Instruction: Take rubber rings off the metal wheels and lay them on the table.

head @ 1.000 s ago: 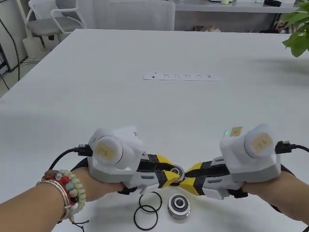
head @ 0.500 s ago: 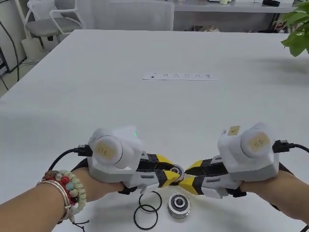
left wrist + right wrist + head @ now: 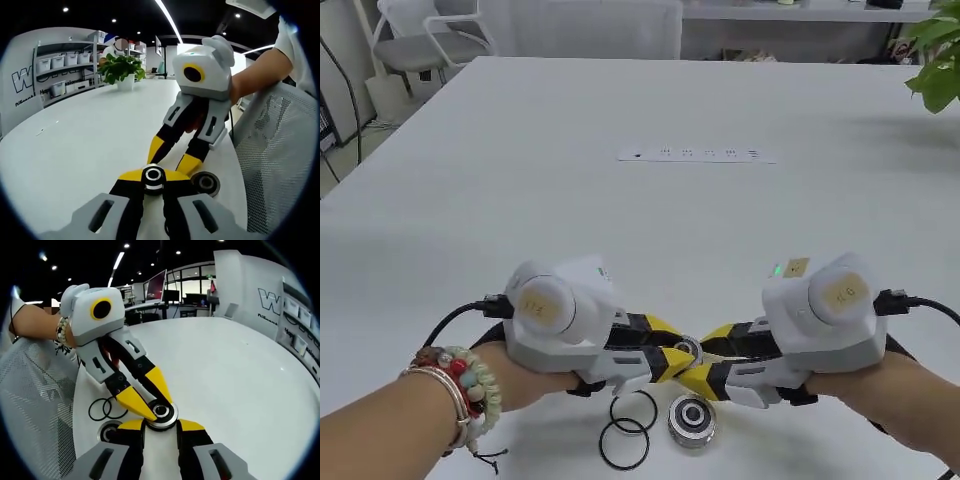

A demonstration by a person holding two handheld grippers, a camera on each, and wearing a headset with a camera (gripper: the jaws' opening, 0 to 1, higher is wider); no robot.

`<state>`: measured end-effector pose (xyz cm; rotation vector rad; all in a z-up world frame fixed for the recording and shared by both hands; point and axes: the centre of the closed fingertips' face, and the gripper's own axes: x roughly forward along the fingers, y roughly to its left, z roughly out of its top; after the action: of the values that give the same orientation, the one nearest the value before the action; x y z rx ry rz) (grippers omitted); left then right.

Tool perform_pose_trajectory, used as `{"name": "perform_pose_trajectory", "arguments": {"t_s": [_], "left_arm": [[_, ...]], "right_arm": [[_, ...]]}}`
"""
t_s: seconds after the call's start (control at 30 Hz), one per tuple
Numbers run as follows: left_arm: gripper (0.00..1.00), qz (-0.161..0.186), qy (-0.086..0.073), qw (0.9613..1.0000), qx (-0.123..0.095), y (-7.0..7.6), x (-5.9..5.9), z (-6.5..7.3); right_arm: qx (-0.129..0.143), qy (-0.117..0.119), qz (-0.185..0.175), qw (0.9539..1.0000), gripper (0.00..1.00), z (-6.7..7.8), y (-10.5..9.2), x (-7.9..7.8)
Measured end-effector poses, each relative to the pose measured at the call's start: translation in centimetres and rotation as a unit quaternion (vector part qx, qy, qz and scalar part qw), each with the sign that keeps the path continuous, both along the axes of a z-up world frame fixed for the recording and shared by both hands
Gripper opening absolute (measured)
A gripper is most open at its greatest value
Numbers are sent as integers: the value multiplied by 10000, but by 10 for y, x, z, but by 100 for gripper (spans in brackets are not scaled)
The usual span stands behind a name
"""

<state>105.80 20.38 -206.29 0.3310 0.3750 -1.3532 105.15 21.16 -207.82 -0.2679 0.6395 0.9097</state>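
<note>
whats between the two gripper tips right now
A small silver metal wheel, held in the left gripper's jaws, with the right gripper's tips flanking it; both gripper views show it.

The left gripper point(image 3: 678, 357) and right gripper point(image 3: 697, 366) have white-and-grey housings with round tan discs, black-and-yellow jaws and black cables point(image 3: 488, 308). Red, green and brown beaded bracelets point(image 3: 470, 392) circle the wrist at eight o'clock.

Bright, even ceiling light – sharp (fisheye edges warped).
</note>
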Motion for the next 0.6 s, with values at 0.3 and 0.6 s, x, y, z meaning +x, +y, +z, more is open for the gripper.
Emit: {"name": "perform_pose_trajectory", "arguments": {"t_s": [0.3, 0.6], "left_arm": [[9, -6, 0, 10000, -6, 0, 0, 0], [9, 14, 11, 10000, -16, 0, 0, 0]], "right_arm": [[-39, 40, 39, 10000, 20, 0, -2, -3], [-50, 127, 54, 9999, 13, -1, -7, -6]]}}
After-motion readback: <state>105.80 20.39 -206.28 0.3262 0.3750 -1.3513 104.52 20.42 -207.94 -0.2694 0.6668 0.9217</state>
